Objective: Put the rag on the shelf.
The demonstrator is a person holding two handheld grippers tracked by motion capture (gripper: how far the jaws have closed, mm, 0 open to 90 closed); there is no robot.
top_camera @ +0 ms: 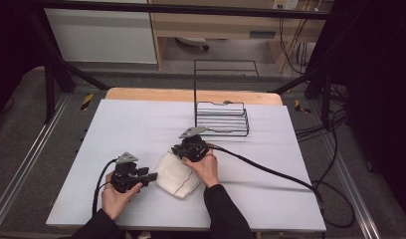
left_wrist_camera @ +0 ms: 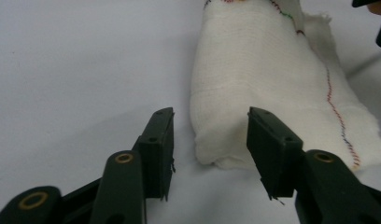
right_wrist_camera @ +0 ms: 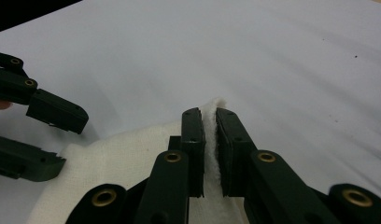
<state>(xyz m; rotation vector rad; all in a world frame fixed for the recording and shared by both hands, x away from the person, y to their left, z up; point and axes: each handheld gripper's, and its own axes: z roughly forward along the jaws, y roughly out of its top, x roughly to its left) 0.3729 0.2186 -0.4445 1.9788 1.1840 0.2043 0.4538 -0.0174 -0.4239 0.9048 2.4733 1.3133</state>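
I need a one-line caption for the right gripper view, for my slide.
Right gripper shut on an edge of the white cloth, with the open left gripper nearby on the white table.

Cloth [left_wrist_camera: 268,79] ran off the left gripper view's top edge; in the high view the right gripper [top_camera: 183,152] hid its far corner; rack [top_camera: 222,118] contents too small to tell.

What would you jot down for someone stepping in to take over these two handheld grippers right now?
Right gripper: shut on an edge of the white cloth.
Left gripper: open, jaws either side of the cloth's near end, not pressing it.
Cloth lies folded on the table, between the hands.
Wire rack stands farther back.
Done: one edge gripped.
Left: probably closing the left gripper on the cloth and continuing.
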